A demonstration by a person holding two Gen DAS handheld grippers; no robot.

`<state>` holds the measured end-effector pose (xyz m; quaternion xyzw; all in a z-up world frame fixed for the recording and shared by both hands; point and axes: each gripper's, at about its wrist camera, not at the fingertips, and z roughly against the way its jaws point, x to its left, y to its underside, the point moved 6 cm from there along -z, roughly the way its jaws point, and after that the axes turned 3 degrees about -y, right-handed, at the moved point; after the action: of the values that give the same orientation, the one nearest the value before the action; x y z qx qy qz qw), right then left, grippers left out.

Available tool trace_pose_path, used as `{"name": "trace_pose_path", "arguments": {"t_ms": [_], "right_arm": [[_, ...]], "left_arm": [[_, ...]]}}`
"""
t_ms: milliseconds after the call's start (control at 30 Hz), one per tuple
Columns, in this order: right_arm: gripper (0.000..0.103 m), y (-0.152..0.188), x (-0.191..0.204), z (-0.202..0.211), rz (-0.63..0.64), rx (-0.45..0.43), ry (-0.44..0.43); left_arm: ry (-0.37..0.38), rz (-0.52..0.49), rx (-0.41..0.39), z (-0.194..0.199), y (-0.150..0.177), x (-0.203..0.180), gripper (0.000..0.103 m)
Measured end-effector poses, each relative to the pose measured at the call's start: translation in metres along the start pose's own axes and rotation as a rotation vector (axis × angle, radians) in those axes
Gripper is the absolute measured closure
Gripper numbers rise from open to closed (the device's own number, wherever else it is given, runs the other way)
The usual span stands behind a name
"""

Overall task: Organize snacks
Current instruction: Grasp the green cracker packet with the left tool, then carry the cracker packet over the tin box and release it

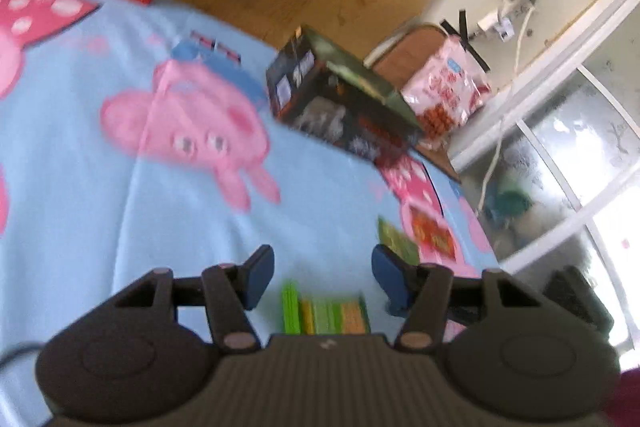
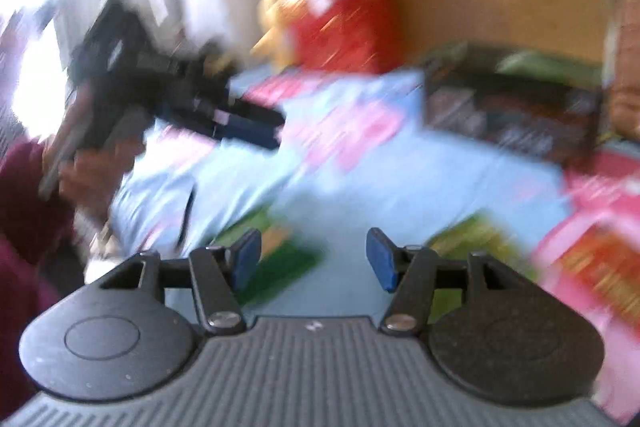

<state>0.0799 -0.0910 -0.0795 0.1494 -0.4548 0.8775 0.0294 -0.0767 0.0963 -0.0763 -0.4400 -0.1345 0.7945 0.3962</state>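
Green and orange, the small snack packet point(image 1: 326, 313) lies flat on the blue bedsheet point(image 1: 120, 227), just below and between the left gripper's point(image 1: 323, 277) spread, empty fingers. Its long axis seems to run across them. The right gripper point(image 2: 314, 257), also spread and empty, hovers between two blurred green packs.

The bed sheet point(image 1: 100, 187) is light blue with pink cartoon pigs. On it stands a black box point(image 1: 340, 107) with a dark green top; beside the box, a pink-and-white bag point(image 1: 444, 83). Nearer, a blurred packet point(image 1: 326, 311), seemingly green, yellow and orange.
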Motion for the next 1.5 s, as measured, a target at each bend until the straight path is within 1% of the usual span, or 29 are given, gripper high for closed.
{"name": "trace_pose_path", "arguments": {"t_ms": [67, 100, 167, 233, 267, 300, 333, 367, 433, 467, 533, 667, 733, 867, 933, 1033, 1100, 1200, 1267, 1333, 1400, 1467, 1500], "right_arm": [[0.042, 0.009, 0.011, -0.012, 0.018, 0.048, -0.018], [0.041, 0.009, 0.016, -0.014, 0.049, 0.030, 0.001], [0.042, 0.006, 0.021, -0.020, 0.078, 0.036, 0.006], [0.044, 0.005, 0.026, -0.026, 0.092, 0.037, 0.014], [0.046, 0.005, 0.029, -0.028, 0.103, 0.034, 0.026], [0.056, 0.005, 0.031, -0.030, 0.120, 0.030, 0.051], [0.061, 0.004, 0.030, -0.028, 0.131, 0.025, 0.079], [0.065, 0.001, 0.025, -0.027, 0.127, 0.020, 0.097], [0.067, -0.003, 0.015, -0.028, 0.096, 0.006, 0.127], [0.071, -0.006, 0.009, -0.030, 0.085, 0.001, 0.153], [0.072, -0.007, 0.002, -0.030, 0.074, -0.013, 0.208], [0.072, -0.024, -0.021, -0.034, 0.022, -0.043, 0.306], [0.072, -0.032, -0.035, -0.036, -0.010, -0.047, 0.331], [0.073, -0.039, -0.066, -0.039, -0.111, -0.040, 0.350], [0.073, -0.043, -0.074, -0.033, -0.138, -0.055, 0.357], [0.073, -0.059, -0.074, -0.014, -0.084, -0.141, 0.388], [0.073, -0.077, -0.080, -0.005, -0.058, -0.194, 0.398], [0.073, -0.108, -0.100, -0.007, -0.039, -0.235, 0.406], [0.073, -0.127, -0.117, -0.017, -0.049, -0.255, 0.402], [0.069, -0.141, -0.133, -0.034, -0.073, -0.245, 0.404], [0.064, -0.148, -0.145, -0.051, -0.075, -0.213, 0.430], [0.064, -0.149, -0.149, -0.047, -0.087, -0.215, 0.458], [0.064, -0.148, -0.148, -0.034, -0.104, -0.242, 0.441]], "left_arm": [[0.004, -0.004, 0.020, 0.000, 0.014, -0.003, 0.048], [0.003, -0.009, 0.038, -0.002, 0.021, -0.004, 0.048], [-0.004, -0.015, 0.066, -0.009, 0.029, -0.006, 0.048], [0.004, -0.008, 0.101, -0.018, 0.038, -0.006, 0.051], [0.011, -0.001, 0.114, -0.022, 0.041, -0.006, 0.055], [0.021, -0.005, 0.104, -0.022, 0.042, -0.008, 0.056], [0.026, -0.011, 0.107, -0.025, 0.041, -0.009, 0.056], [0.016, -0.016, 0.098, -0.028, 0.038, -0.011, 0.058], [0.003, -0.009, 0.089, -0.038, 0.027, -0.013, 0.059], [-0.005, 0.000, 0.086, -0.044, 0.021, -0.014, 0.061], [-0.023, -0.017, 0.074, -0.058, 0.004, -0.017, 0.061], [-0.063, -0.053, 0.078, -0.089, -0.025, -0.025, 0.061], [-0.068, -0.052, 0.093, -0.103, -0.039, -0.027, 0.061], [-0.081, -0.096, 0.109, -0.124, -0.058, -0.038, 0.061], [-0.065, -0.137, 0.087, -0.121, -0.067, -0.051, 0.061], [-0.014, -0.199, 0.009, -0.109, -0.091, -0.072, 0.061], [-0.008, -0.216, -0.046, -0.106, -0.110, -0.082, 0.061], [-0.053, -0.208, -0.110, -0.114, -0.143, -0.083, 0.059], [-0.112, -0.201, -0.144, -0.125, -0.163, -0.076, 0.057], [-0.181, -0.189, -0.151, -0.141, -0.177, -0.067, 0.052], [-0.257, -0.189, -0.132, -0.153, -0.181, -0.061, 0.054], [-0.225, -0.174, -0.146, -0.147, -0.178, -0.061, 0.053], [-0.200, -0.176, -0.157, -0.139, -0.174, -0.064, 0.053]]}}
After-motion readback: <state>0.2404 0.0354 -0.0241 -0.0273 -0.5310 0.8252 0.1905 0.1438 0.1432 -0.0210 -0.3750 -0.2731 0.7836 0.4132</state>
